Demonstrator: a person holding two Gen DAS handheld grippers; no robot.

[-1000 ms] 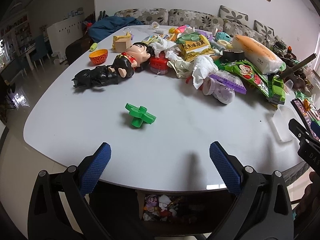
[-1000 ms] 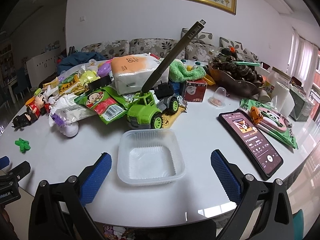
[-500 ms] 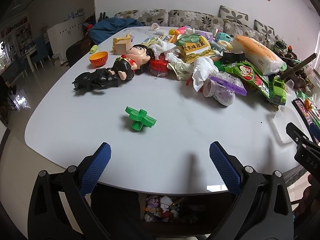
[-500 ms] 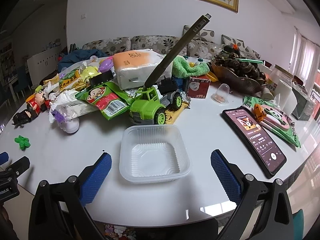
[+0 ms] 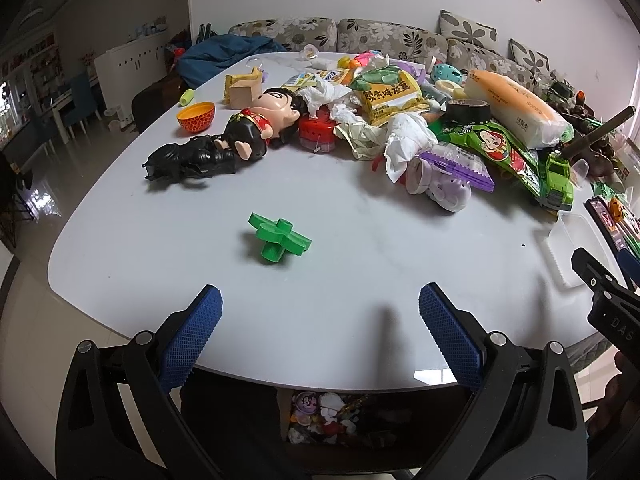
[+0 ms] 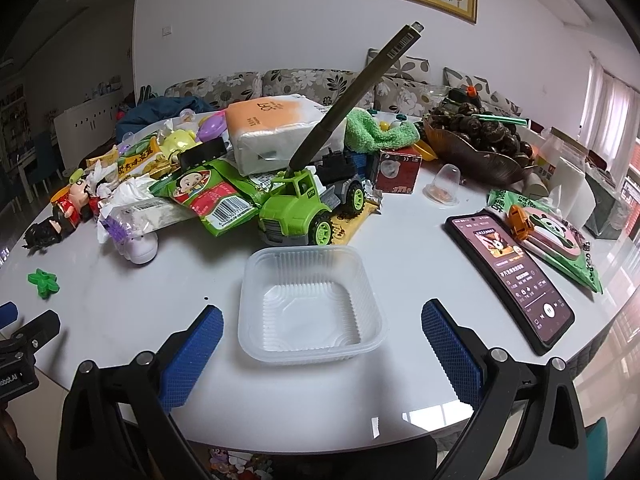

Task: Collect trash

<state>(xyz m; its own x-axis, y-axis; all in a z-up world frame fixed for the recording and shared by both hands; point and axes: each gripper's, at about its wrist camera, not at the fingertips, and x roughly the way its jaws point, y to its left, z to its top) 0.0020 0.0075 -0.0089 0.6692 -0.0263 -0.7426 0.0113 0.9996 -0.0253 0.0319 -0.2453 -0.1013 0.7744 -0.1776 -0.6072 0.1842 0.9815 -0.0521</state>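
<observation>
Both tools are hanging open and empty over the near edge of the white oval bench (image 5: 360,240).

Right tool (image 6: 318,334) is lining its spread blue pads up on either side of the clear square plastic tray (image 6: 310,304), probably because that empty container is the nearest piece of trash; the crumpled white tissues (image 5: 406,140) and green snack wrapper (image 6: 204,196) are lying farther back among toys. Left tool (image 5: 318,330) is waiting wide above bare bench, near the green flower-shaped plastic piece (image 5: 278,238). Compared with a second ago, the tray is sitting larger and closer between the right pads, so that tool is advancing; the left view is shifting only slightly, though fisheye distortion makes this hard to judge.
</observation>
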